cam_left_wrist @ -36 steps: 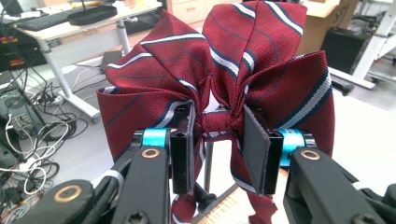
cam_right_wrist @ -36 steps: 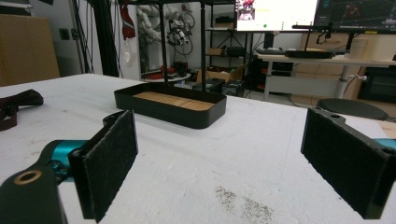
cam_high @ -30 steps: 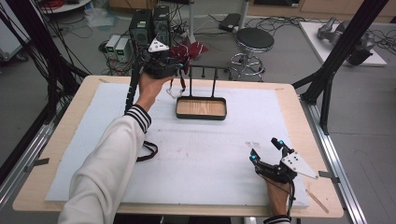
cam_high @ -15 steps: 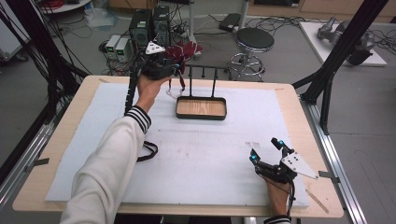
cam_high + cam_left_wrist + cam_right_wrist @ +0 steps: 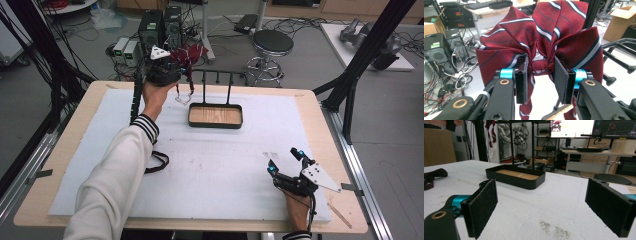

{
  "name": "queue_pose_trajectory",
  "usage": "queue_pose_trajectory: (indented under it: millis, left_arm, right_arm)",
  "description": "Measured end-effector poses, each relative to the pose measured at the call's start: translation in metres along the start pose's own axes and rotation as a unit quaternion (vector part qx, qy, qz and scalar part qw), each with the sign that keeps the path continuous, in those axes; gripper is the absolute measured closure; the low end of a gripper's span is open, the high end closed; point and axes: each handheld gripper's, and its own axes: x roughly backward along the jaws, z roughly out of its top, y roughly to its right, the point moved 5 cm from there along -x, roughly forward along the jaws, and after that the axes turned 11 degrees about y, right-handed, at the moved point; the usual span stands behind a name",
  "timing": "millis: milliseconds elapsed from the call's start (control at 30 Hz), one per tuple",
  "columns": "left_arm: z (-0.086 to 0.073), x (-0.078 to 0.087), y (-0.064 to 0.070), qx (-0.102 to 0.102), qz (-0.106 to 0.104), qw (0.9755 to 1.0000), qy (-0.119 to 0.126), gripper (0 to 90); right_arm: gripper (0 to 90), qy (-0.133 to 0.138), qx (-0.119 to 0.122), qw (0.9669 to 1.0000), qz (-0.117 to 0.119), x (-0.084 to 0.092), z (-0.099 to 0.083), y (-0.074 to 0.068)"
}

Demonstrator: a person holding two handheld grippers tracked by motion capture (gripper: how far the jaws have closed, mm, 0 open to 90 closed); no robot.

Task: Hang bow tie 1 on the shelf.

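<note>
Your left gripper (image 5: 541, 80) pinches the dark-red striped fabric bow tie (image 5: 541, 37) at its knot; your right gripper (image 5: 544, 210) gapes; the black wood-floored tray (image 5: 215, 116), twelve o'clock, holds nothing.

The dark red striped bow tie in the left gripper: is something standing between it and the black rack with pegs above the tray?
Nothing visible does. The left gripper is shut on the knot of the dark red striped bow tie, beside the black metal rack over the wood-floored black tray; the gap between them looks free.
</note>
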Motion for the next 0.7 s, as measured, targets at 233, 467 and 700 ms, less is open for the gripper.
queue_pose_trajectory:
  millis: [233, 467, 700]
  left_arm:
    - [-0.008, 0.004, -0.012, 0.009, 0.014, 0.9998, -0.008, 65.5]
    - [-0.019, 0.009, -0.021, 0.023, 0.022, 0.9993, -0.021, 65.2]
    - [-0.027, 0.016, -0.023, 0.016, 0.020, 0.9989, -0.039, 65.1]
  right_arm:
    - [10.3, 0.000, -0.001, 1.0000, 0.000, 0.000, 0.000, 0.000]
    - [10.3, 0.000, 0.001, 1.0000, 0.000, 0.000, 0.000, 0.000]
    - [10.3, -0.002, 0.002, 1.0000, 0.000, 0.000, 0.000, 0.000]
